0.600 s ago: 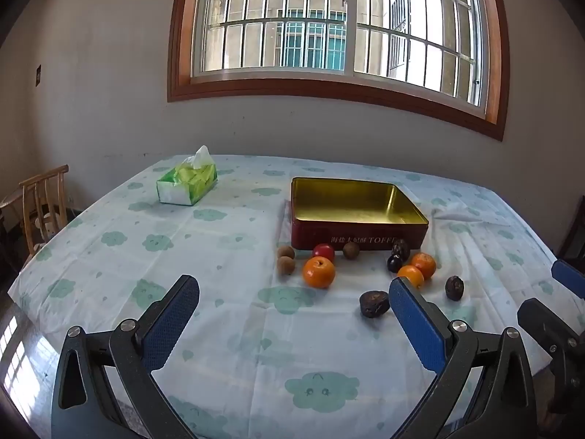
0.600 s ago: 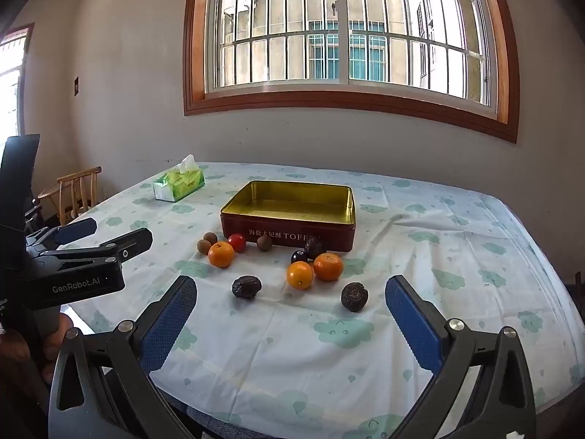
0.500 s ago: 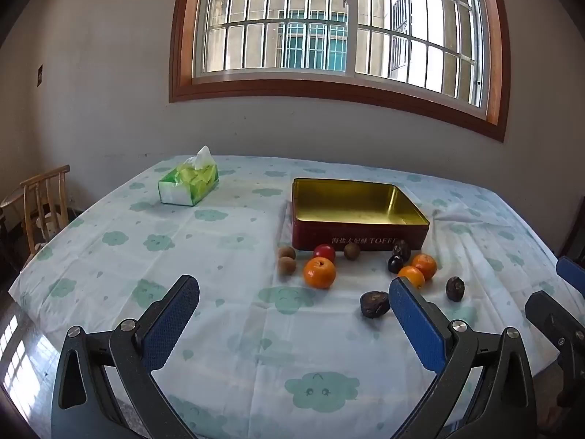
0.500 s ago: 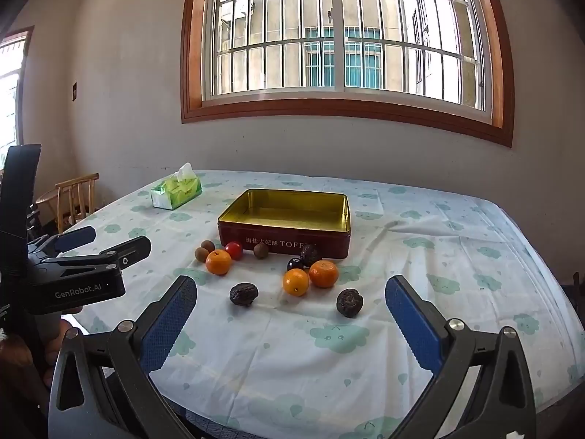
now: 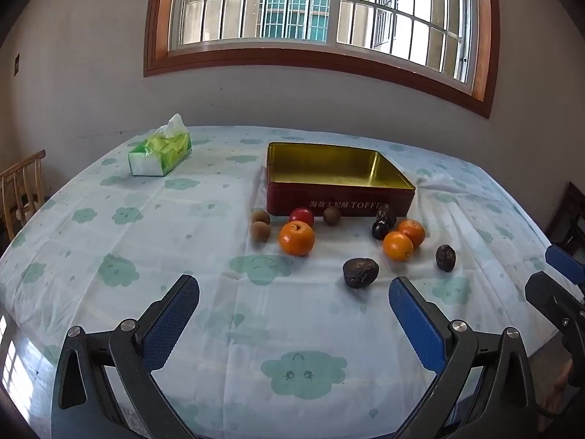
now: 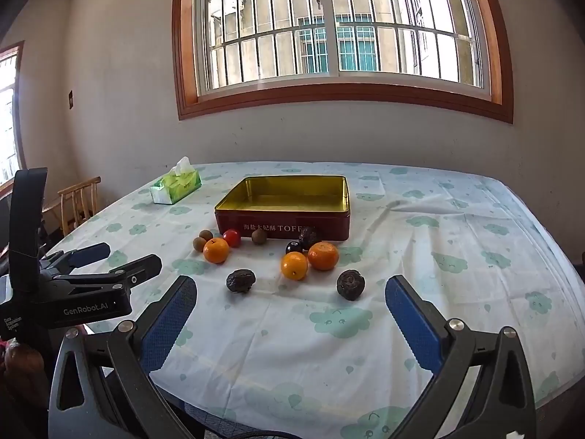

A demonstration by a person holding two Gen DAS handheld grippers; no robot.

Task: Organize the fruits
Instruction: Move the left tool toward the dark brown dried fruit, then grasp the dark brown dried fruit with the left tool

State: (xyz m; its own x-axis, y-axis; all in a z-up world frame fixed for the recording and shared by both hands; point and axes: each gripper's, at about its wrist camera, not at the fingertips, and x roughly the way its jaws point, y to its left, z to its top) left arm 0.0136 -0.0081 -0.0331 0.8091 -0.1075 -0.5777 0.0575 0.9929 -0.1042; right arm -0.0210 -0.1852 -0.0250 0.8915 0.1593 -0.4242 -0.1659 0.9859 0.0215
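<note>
Both views creep slightly closer, nothing picked: left gripper (image 5: 294, 309) and right gripper (image 6: 290, 307) jaws wide apart and empty, fruits (image 6: 293, 265) loose on the table (image 6: 457, 292) before the probably empty tin (image 6: 283, 225).

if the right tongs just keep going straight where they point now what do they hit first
Probably the tablecloth first, just short of the fruit, since the open right tongs tilt downward. The nearest fruits on that line are the dark wrinkled fruit and an orange. Depth is hard to judge.
</note>
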